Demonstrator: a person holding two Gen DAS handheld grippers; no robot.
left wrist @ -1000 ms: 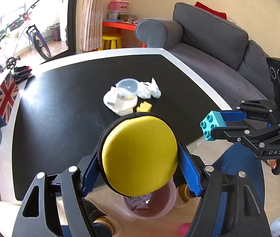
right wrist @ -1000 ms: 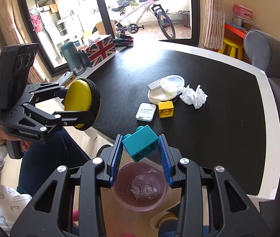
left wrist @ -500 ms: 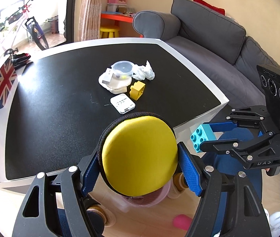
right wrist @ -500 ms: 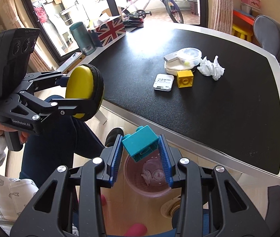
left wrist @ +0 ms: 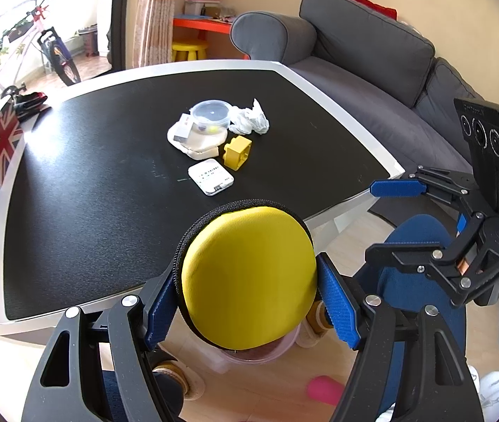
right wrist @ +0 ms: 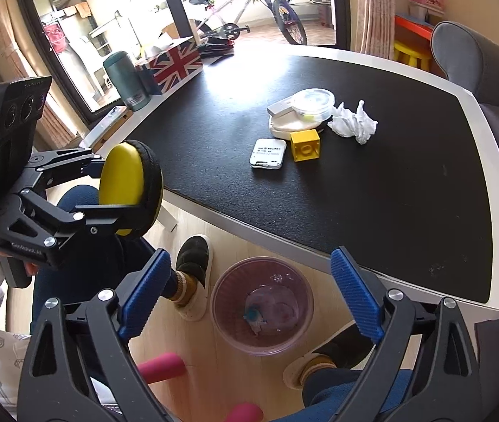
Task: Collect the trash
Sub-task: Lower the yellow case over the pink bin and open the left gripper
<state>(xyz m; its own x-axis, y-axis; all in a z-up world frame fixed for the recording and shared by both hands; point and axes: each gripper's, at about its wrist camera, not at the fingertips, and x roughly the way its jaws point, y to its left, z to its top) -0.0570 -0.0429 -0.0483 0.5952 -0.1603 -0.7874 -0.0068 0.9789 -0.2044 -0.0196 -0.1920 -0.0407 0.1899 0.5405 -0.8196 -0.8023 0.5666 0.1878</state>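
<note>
My left gripper (left wrist: 249, 302) is shut on a round yellow zip case (left wrist: 247, 277), held over the floor just off the black table's (left wrist: 91, 204) near edge; it also shows in the right wrist view (right wrist: 122, 184). My right gripper (right wrist: 249, 295) is open and empty above a pink translucent bin (right wrist: 262, 311) on the floor. A teal brick (right wrist: 251, 314) lies inside the bin. On the table lie a crumpled white tissue (right wrist: 353, 125), a yellow brick (right wrist: 305, 146), a white card-like pack (right wrist: 268, 153) and a clear lidded tub (right wrist: 312, 103).
A Union Jack box (right wrist: 173, 65) and a dark green flask (right wrist: 126, 81) stand at the table's far left edge. A grey sofa (left wrist: 372, 63) runs along the right. The person's feet (right wrist: 189, 274) and knees flank the bin.
My right gripper has opened and the teal brick has dropped into the bin. Both grippers have pulled back from the table towards the floor.
</note>
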